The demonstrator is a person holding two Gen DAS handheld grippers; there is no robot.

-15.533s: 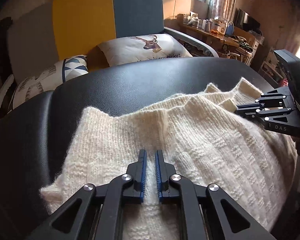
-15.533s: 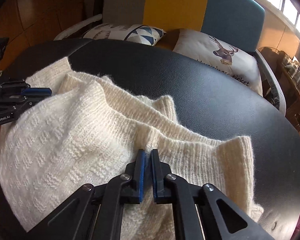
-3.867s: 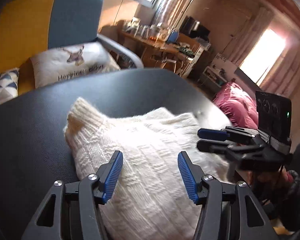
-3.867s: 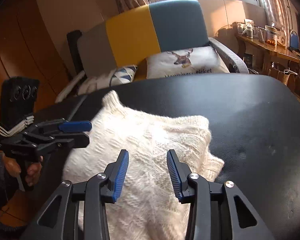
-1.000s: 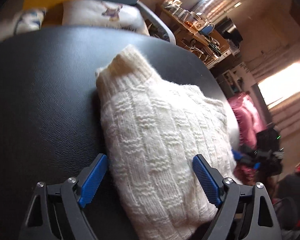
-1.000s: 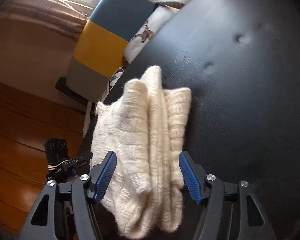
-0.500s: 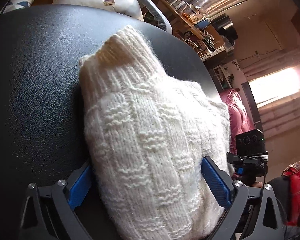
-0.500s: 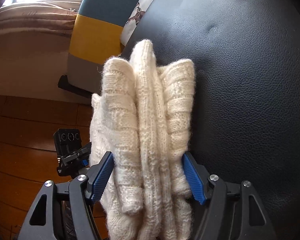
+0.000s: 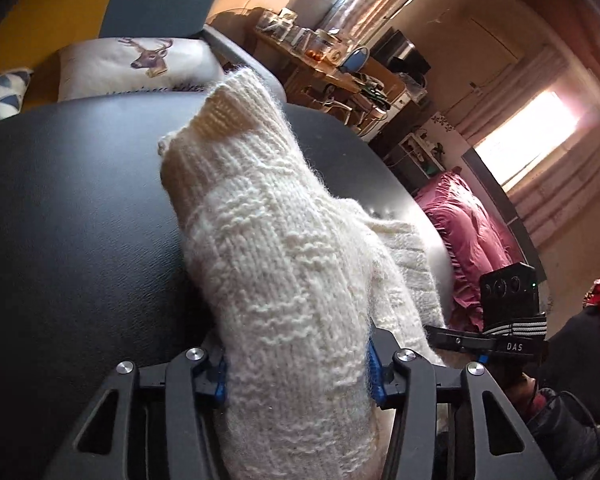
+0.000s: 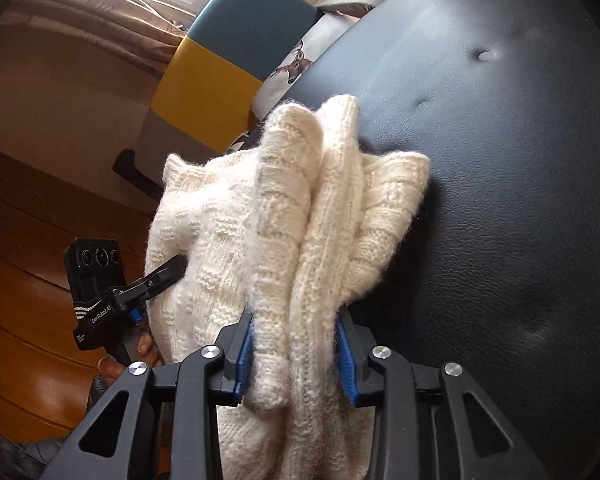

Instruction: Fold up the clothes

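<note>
A cream knitted sweater (image 9: 284, 280), folded into a thick bundle, lies at the near edge of a black leather table (image 9: 80, 208). My left gripper (image 9: 296, 372) is shut on one end of the bundle, its blue pads pressed into the wool on both sides. From the opposite end my right gripper (image 10: 296, 364) is shut on the stacked layers of the sweater (image 10: 320, 232). Each gripper shows in the other's view: the right gripper's body (image 9: 508, 320) past the bundle, the left gripper's body (image 10: 112, 288) at the left, held by a hand (image 10: 112, 364).
Beyond the table stands a sofa (image 10: 220, 60) in yellow and teal with a deer cushion (image 9: 140, 64). A cluttered desk (image 9: 332, 64) and a pink bedspread (image 9: 468, 232) lie to the right. The black tabletop (image 10: 520, 160) stretches right of the bundle. Wooden floor (image 10: 28, 280) shows at left.
Both grippers have pushed onto the bundle's ends and closed their jaws onto the wool; half a second ago the pads stood wider around it. The bundle looks squeezed and slightly raised.
</note>
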